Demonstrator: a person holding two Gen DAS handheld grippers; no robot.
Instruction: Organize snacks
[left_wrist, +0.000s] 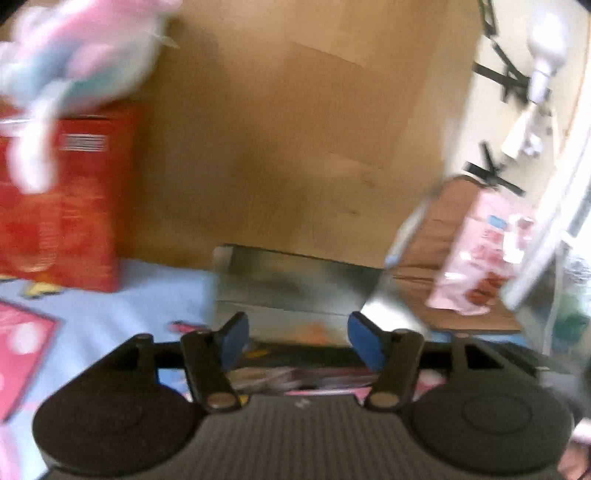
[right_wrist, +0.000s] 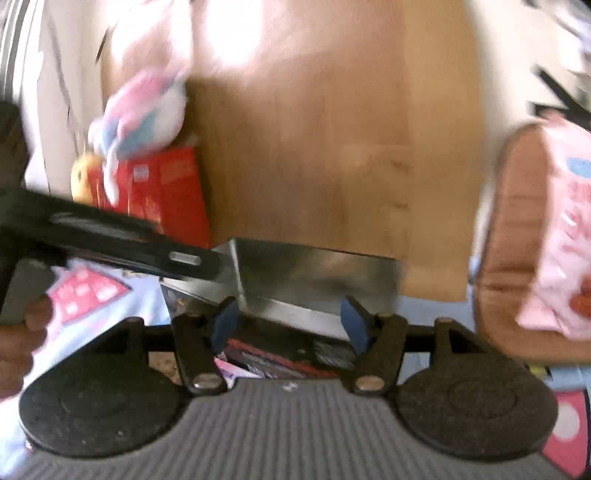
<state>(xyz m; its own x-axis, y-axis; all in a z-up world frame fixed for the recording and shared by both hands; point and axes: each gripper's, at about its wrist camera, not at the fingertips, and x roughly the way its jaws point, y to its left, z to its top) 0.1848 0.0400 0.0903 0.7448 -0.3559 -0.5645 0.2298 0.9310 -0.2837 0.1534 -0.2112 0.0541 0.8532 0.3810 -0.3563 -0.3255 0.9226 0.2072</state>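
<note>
Left wrist view, blurred: the left tongs (left_wrist: 295, 338) are spread, blue pads (left_wrist: 236, 338) well apart, with nothing pinched between them. Just past the tips lies a shiny silver snack packet (left_wrist: 295, 284), resting at the foot of a large cardboard box (left_wrist: 295, 129) that fills the far middle. Under the tongs, near the camera, darker snack packets (left_wrist: 295, 376) lie in a heap; their print cannot be read. To the far left a red box (left_wrist: 74, 206) stands upright on a light blue cloth (left_wrist: 129, 314), with a pink and blue plush toy (left_wrist: 74, 55) on top of it. To the right a pink snack bag (left_wrist: 476, 254) leans upright against a smaller brown box (left_wrist: 436, 240).

Right wrist view, also blurred: the right tongs (right_wrist: 290, 321) are likewise spread, holding nothing. The silver snack packet (right_wrist: 314, 280) sits just beyond the tips and between them, in front of the cardboard box (right_wrist: 332, 147). The other tool's black finger (right_wrist: 129, 240) reaches in from the left, and its tip touches the packet's left edge. Dark packets (right_wrist: 280, 358) lie beneath the tongs. The red box (right_wrist: 166, 195) stands far left with the plush toy (right_wrist: 140, 114) above it and a yellow toy (right_wrist: 83, 177) beside it. The pink snack bag (right_wrist: 565, 229) stands at the right edge against the brown box (right_wrist: 517, 240). A hand (right_wrist: 22, 332) shows at the near left.
</note>
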